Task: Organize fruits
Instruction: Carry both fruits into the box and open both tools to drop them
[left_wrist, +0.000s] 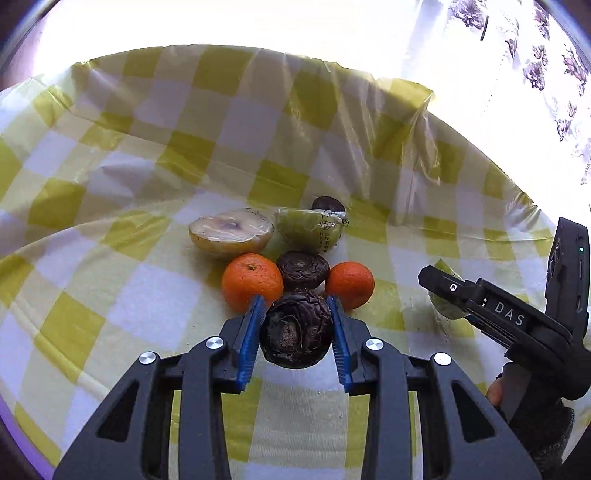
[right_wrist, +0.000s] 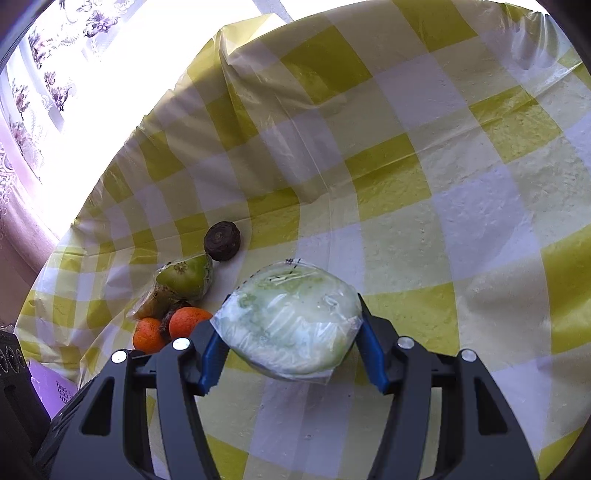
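Left claw (left_wrist: 295, 308) pinching a dark wrinkled fruit (left_wrist: 295, 334) between its 2 blue pads (left_wrist: 251, 339), low over the table (left_wrist: 110, 258) with its yellow-and-white checked cloth under clear plastic. Just beyond the held fruit, touching or nearly so: a 2nd dark fruit (left_wrist: 303, 268) flanked by 2 oranges, the left orange (left_wrist: 252, 280) and the right orange (left_wrist: 349, 284). Farther back, a wrapped pale half fruit (left_wrist: 231, 230), cut face up, beside a wrapped green half fruit (left_wrist: 312, 229), with a 3rd small dark fruit (left_wrist: 328, 204) behind. Right claw (right_wrist: 291, 332) pinching a large wrapped pale green half fruit (right_wrist: 291, 325), held to the right of the cluster and apart from it. Flowered curtain (left_wrist: 546, 66) at far edge, brightly backlit.
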